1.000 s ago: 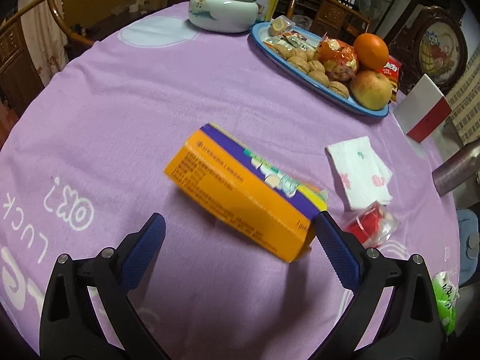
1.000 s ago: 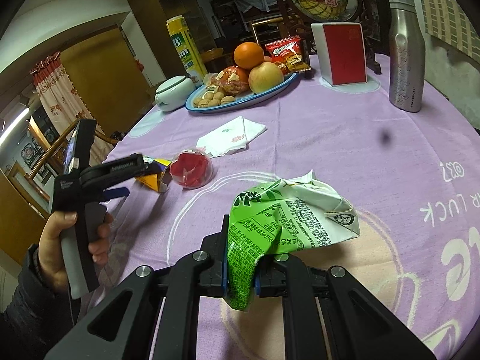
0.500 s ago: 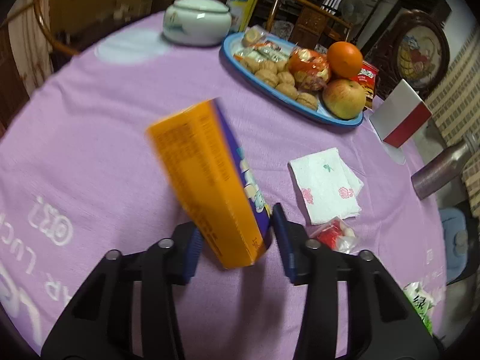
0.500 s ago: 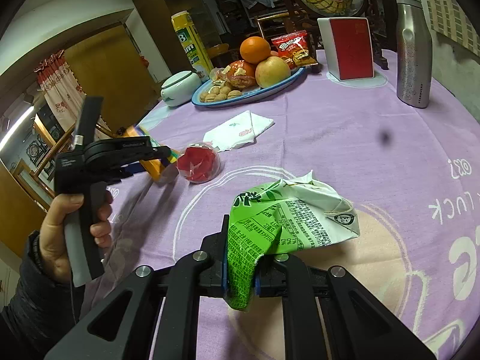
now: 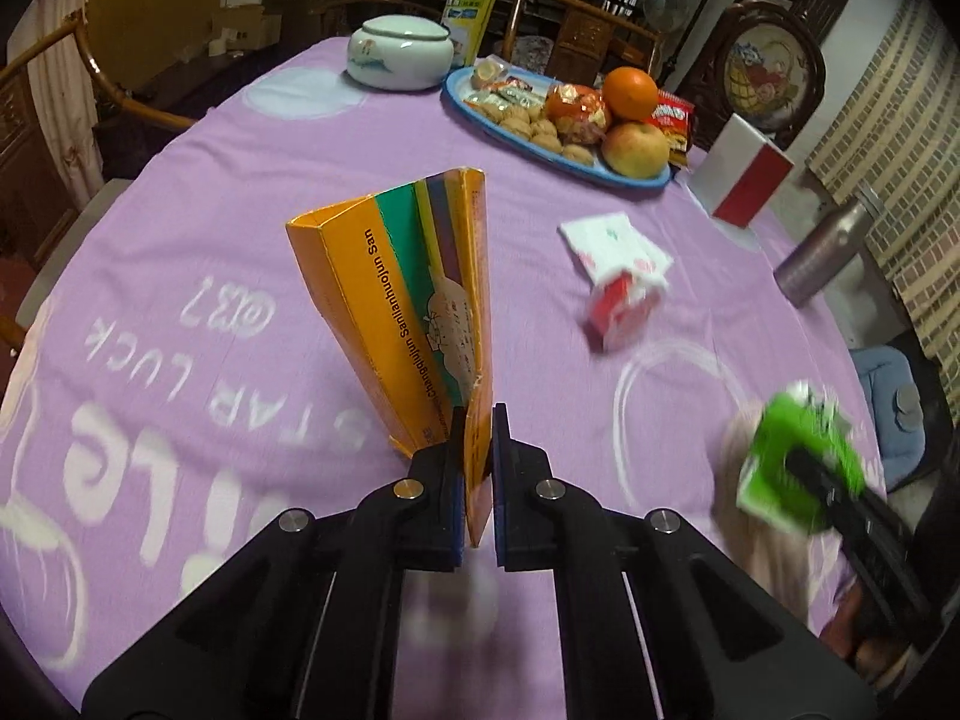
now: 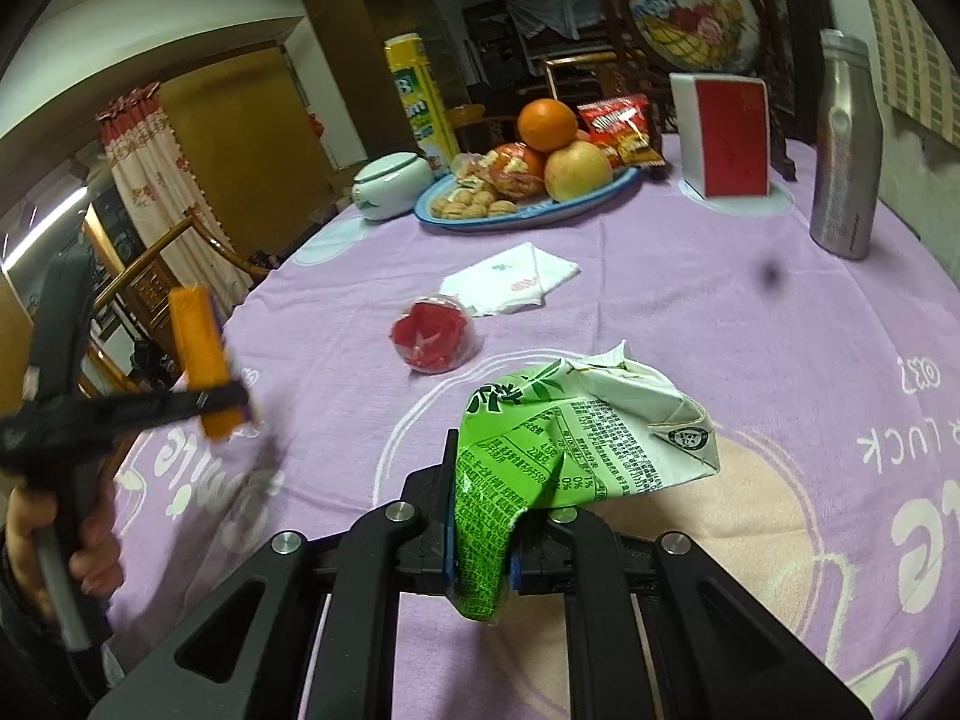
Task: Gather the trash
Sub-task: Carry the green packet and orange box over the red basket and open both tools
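Each gripper is a matte black plastic frame of angular, open-webbed arms, studded with round silver screw heads at the pivots: the left gripper (image 5: 478, 480) shows four of them, as does the right gripper (image 6: 483, 516). The fingers (image 5: 456, 504) are flat black bars faced on the inside with dark blue pads. In the right wrist view the person's hand (image 6: 60, 546) wraps a black pistol-style handle with a grey strip along it, and a dark sleeve (image 6: 15, 630) covers the wrist below.

Round table under a purple cloth (image 6: 690, 312): far side, blue platter (image 6: 591, 199) of fruit and snacks, pale lidded jar (image 6: 390, 183), red-and-white box (image 6: 729, 141), steel bottle (image 6: 846, 150); nearer, folded napkin (image 6: 510, 285) just beside a red-filled clear cup (image 6: 433, 333).
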Demonstrator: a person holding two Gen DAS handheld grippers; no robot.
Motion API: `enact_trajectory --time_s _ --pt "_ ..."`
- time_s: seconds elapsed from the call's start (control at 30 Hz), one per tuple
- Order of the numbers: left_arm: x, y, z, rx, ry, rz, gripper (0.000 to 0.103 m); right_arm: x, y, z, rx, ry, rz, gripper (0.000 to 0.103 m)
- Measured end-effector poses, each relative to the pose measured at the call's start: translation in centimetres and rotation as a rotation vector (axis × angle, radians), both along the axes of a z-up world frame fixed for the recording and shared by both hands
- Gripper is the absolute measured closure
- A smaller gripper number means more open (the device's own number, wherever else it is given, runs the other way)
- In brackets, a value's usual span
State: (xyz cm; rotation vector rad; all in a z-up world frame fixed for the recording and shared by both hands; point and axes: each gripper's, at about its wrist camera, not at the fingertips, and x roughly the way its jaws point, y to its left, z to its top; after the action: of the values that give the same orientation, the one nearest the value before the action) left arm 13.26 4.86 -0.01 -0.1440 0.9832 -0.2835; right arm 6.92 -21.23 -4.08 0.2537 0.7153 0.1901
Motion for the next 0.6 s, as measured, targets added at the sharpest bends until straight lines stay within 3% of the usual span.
enact_trajectory --time_s 0.1,0.3,0.6 --pt "-2.9 1.2 -0.1 0.027 -0.001 0.018 0.095 -0.3 1.0 0.2 -0.021 -0.022 0.029 0.090" --pt "-8.4 3.0 0.1 0.179 -0.061 0.096 0.095 -0.8 3.9 0.1 -0.035 -0.008 0.117 0.090" --pt "-13.3 5.7 0.0 0.160 -0.090 0.170 0.095 -4.4 9.7 1.5 -0.106 -0.037 0.232 0.091"
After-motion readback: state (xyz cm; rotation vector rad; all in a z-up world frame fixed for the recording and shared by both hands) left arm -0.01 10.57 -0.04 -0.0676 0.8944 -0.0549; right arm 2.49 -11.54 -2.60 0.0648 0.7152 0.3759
